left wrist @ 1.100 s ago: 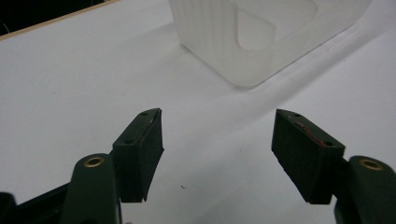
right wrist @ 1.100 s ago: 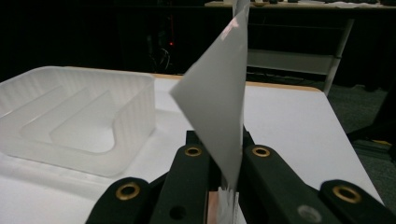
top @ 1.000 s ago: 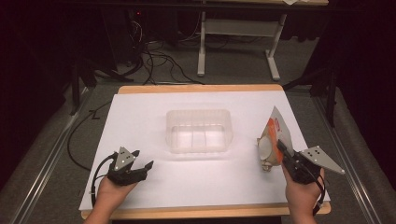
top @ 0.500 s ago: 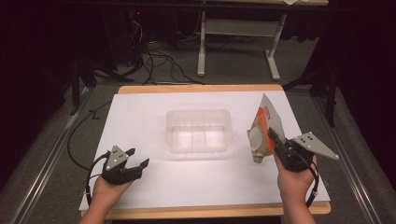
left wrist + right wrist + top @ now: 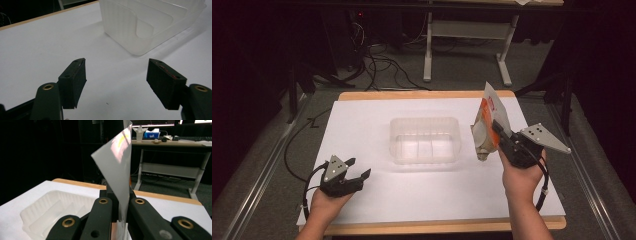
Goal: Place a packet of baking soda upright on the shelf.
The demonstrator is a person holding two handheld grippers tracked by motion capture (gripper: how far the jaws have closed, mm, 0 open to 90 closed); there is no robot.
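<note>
We have the pouch (image 5: 488, 125) pinched in the right gripper (image 5: 503, 139), jaws clenched on its thin lower edge, held clear of the table (image 5: 362, 130) at about 3 o'clock from the clear tray (image 5: 425, 140). It looks light, flat and floppy, likely slick, so we judge a grip near an edge seam holds best. The left gripper (image 5: 357, 175) rests released near 7 o'clock. The pouch's print is too small to read, and its contents are hidden
</note>
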